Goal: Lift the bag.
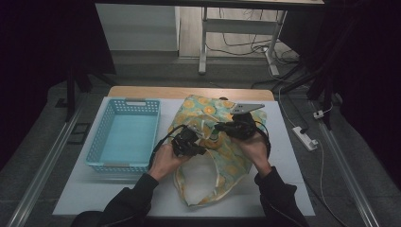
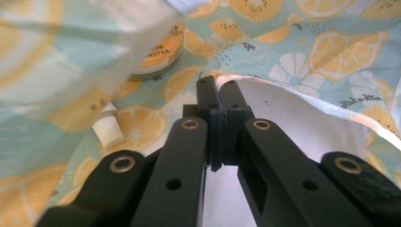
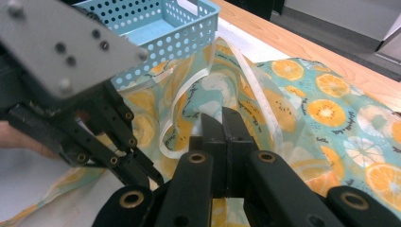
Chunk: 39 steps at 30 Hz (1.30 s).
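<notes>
Fabric dominates the middle of the white table (image 1: 283,156): a light-blue cloth bag printed with orange citrus slices (image 1: 222,156) lies flat there, its white lining showing at the mouth on the person's side. The left gripper (image 1: 201,150) sits at the bag's left edge with its black jaws pressed together on the rim of the cloth, where printed outside meets white lining (the left gripper view shows the fold caught right at the tips). The right gripper (image 1: 218,126) rests over the upper middle of the bag, jaws likewise pressed together; in the right gripper view they close on the printed fabric just below the pale translucent strap handles (image 3: 198,90). Inside the bag, the left gripper view shows a round tin with an orange label (image 2: 158,54) and a small white cylinder (image 2: 108,128) near it. A light-blue perforated plastic basket (image 1: 124,135) stands just beside the bag on its left.
</notes>
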{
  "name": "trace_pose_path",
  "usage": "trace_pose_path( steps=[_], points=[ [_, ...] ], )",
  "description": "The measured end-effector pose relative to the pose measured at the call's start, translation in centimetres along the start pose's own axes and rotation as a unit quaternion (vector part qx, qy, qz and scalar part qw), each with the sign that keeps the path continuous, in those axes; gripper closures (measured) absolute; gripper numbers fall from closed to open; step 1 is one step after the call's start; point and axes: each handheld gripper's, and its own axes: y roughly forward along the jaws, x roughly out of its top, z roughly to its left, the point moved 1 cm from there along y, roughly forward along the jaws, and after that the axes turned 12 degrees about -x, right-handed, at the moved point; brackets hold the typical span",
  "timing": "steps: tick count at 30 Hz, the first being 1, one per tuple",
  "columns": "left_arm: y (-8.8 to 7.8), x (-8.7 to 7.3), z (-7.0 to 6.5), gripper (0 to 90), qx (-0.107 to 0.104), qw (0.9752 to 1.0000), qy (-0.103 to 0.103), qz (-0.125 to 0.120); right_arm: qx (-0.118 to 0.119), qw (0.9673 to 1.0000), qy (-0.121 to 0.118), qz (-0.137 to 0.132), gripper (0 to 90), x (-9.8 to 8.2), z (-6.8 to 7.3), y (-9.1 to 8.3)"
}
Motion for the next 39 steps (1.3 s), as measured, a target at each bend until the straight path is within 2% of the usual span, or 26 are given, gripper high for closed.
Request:
trace_pose_path(
  steps=[18, 27, 39],
  points=[
    [-4.4, 1.2, -0.3, 89.9, -0.027, 0.9985, -0.010, -0.047, 0.015, 0.9999, -0.002, -0.001, 90.0, 1.4, 0.5, -0.8],
    [-7.1, 2.9, -0.7, 89.9, -0.041, 0.9970, -0.009, -0.065, 0.011, 0.9997, -0.020, 0.004, 90.0, 3.1, 0.9, -1.6],
    [-11.0, 4.9, -1.1, 89.9, -0.053, 0.9943, -0.004, -0.092, 0.025, 0.9992, -0.031, -0.002, 90.0, 5.1, 1.1, -2.7]
  ],
)
